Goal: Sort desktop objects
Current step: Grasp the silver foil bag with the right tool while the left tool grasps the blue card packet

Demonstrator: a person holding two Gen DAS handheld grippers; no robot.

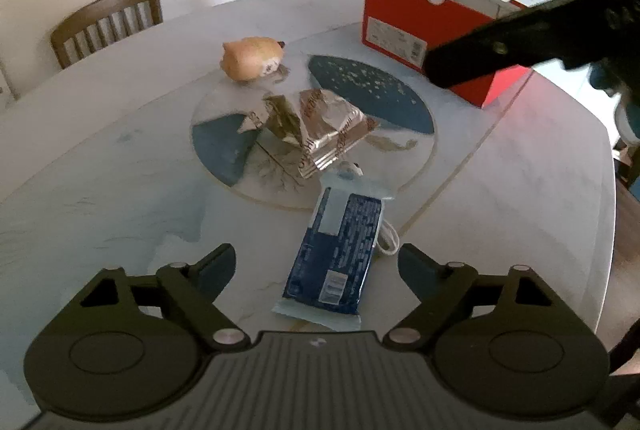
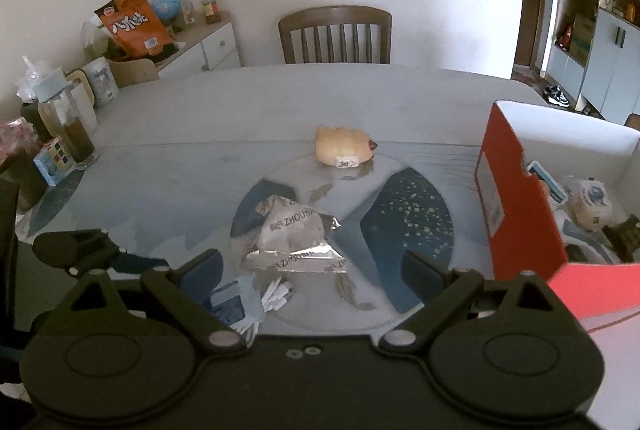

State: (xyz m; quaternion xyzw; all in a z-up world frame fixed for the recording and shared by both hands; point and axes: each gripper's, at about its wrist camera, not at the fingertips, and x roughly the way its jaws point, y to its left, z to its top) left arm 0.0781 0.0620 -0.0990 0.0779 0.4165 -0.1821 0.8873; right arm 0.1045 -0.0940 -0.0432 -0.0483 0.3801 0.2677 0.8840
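My left gripper (image 1: 316, 266) is open and empty, with a blue wipes packet (image 1: 336, 254) lying flat on the table between its fingers. A white cable (image 1: 387, 240) pokes out beside the packet. A silver foil snack pack (image 1: 320, 129) lies on the round glass disc, and a tan plush toy (image 1: 252, 58) sits behind it. My right gripper (image 2: 312, 270) is open and empty, just short of the foil pack (image 2: 292, 238). The plush (image 2: 344, 145) lies farther back. The red box (image 2: 516, 197) stands at the right and holds several items.
The red box (image 1: 424, 25) is at the far right in the left wrist view, with my right gripper's dark arm (image 1: 520, 41) in front of it. A glass jug (image 2: 72, 125), a small carton (image 2: 54, 157) and clutter stand at the table's left. A wooden chair (image 2: 335, 35) stands behind the table.
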